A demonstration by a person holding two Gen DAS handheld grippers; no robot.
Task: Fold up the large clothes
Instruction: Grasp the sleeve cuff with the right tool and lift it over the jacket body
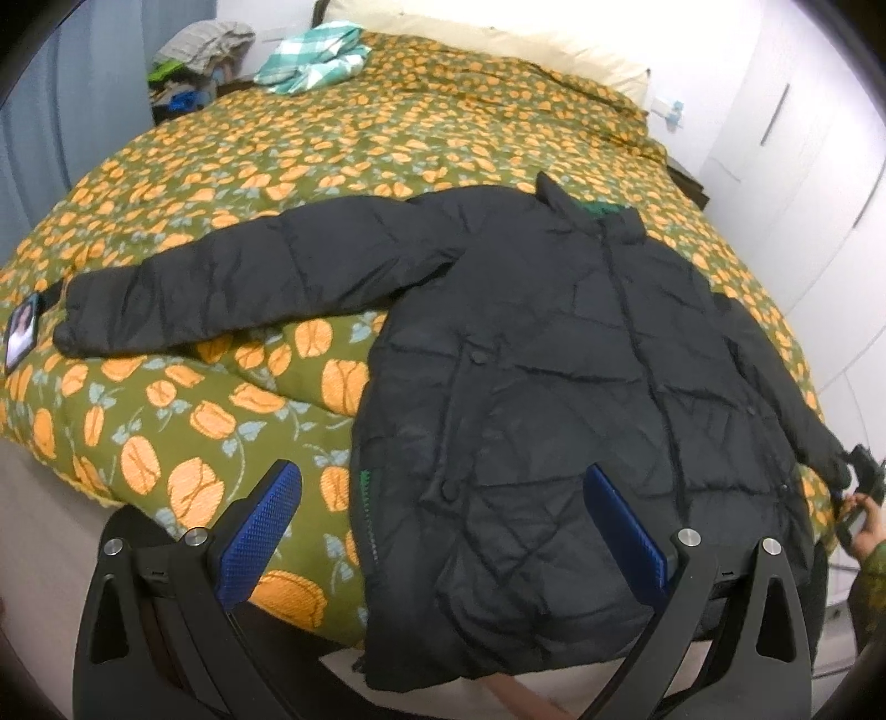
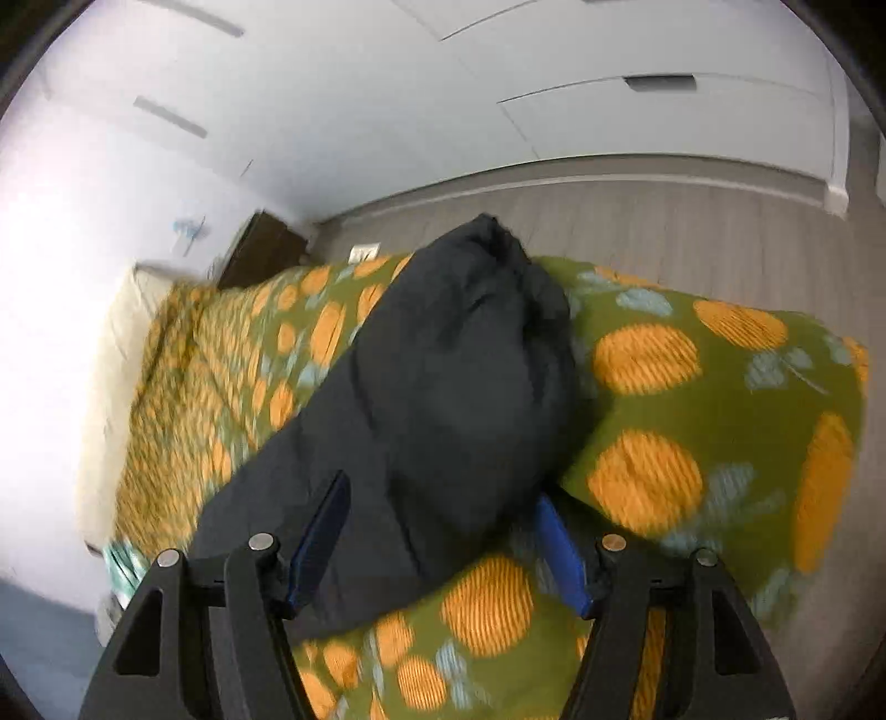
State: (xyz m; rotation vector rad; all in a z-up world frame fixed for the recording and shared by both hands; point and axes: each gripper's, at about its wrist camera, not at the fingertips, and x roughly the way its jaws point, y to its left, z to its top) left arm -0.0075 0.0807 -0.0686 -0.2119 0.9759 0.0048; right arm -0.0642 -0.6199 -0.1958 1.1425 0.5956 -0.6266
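Observation:
A black puffer jacket [image 1: 559,376] lies front-up on the bed, its hem hanging over the near edge. One sleeve [image 1: 232,288] stretches out to the left. My left gripper [image 1: 443,493] is open and empty above the hem. The other sleeve runs down to the right, where my right gripper [image 1: 855,476] sits at its cuff. In the right wrist view the right gripper [image 2: 443,526] is open with that sleeve [image 2: 443,387] lying between its blue pads, and that view is blurred.
The bed has an olive quilt with orange flowers [image 1: 343,144]. A teal checked cloth [image 1: 310,58] and a cream pillow [image 1: 498,39] lie at the far end. A phone [image 1: 22,332] lies at the left edge. White wardrobes [image 1: 803,166] stand to the right.

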